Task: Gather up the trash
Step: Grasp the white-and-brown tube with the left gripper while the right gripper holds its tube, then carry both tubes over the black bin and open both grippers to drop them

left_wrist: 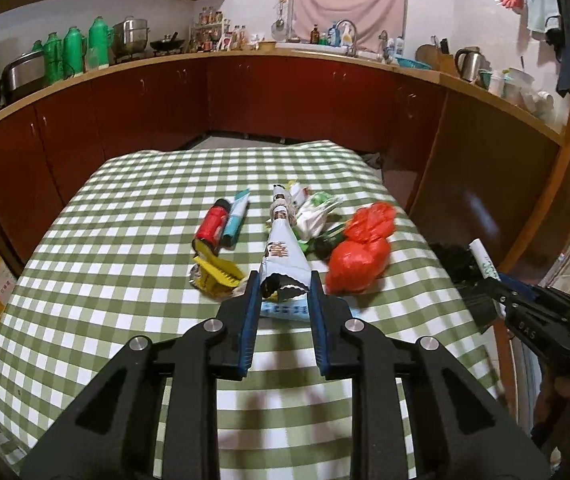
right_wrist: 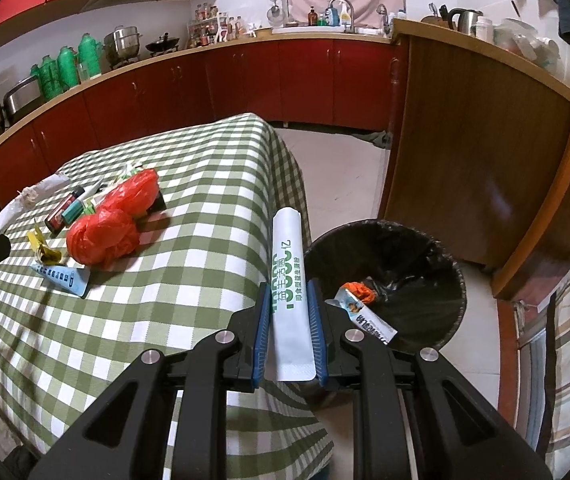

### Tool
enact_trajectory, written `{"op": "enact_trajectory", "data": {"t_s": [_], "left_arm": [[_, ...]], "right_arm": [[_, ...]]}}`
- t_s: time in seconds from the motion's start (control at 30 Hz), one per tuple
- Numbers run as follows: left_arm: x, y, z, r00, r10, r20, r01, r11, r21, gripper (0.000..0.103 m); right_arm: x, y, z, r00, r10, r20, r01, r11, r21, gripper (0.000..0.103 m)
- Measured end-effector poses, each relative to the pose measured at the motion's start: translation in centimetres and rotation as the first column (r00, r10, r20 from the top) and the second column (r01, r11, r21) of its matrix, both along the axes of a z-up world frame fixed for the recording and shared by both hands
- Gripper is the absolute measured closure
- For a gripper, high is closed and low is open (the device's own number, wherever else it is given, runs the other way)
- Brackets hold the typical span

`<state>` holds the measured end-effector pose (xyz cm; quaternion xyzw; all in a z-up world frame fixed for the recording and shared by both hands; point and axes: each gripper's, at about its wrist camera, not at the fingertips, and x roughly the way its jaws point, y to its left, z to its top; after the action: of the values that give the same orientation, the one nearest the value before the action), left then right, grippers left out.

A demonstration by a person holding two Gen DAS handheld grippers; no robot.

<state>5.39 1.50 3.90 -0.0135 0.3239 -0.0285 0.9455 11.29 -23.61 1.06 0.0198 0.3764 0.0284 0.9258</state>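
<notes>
To drop it cleanly, the right gripper [right_wrist: 288, 312], pinching the white packet [right_wrist: 288, 276] beside the table [right_wrist: 189, 264], should swing right over the black bin [right_wrist: 389, 280] before letting go. The packet's long axis runs along the fingers, pointing away. The left gripper [left_wrist: 284, 294] seems pressed onto a long pale wrapper [left_wrist: 281, 256] on the table, also pointing away.

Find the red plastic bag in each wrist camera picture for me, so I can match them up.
Left wrist view: the red plastic bag lies right of centre on the checked tablecloth.
Right wrist view: the same bag lies left of centre.
Shared landmark: the light blue wrapper flat on the cloth near the bag.
</notes>
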Motion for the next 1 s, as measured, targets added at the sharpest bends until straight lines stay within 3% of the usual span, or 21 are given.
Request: {"op": "enact_trajectory", "data": {"t_s": [1.0], "left_arm": [[1.7, -8.8, -0.3, 0.983, -0.182, 0.032, 0.183, 0.983, -0.010, 0.081]], "right_arm": [[-0.2, -4.8, 1.0, 0.993, -0.110, 0.030, 0.111, 0.994, -0.010, 0.083]]}}
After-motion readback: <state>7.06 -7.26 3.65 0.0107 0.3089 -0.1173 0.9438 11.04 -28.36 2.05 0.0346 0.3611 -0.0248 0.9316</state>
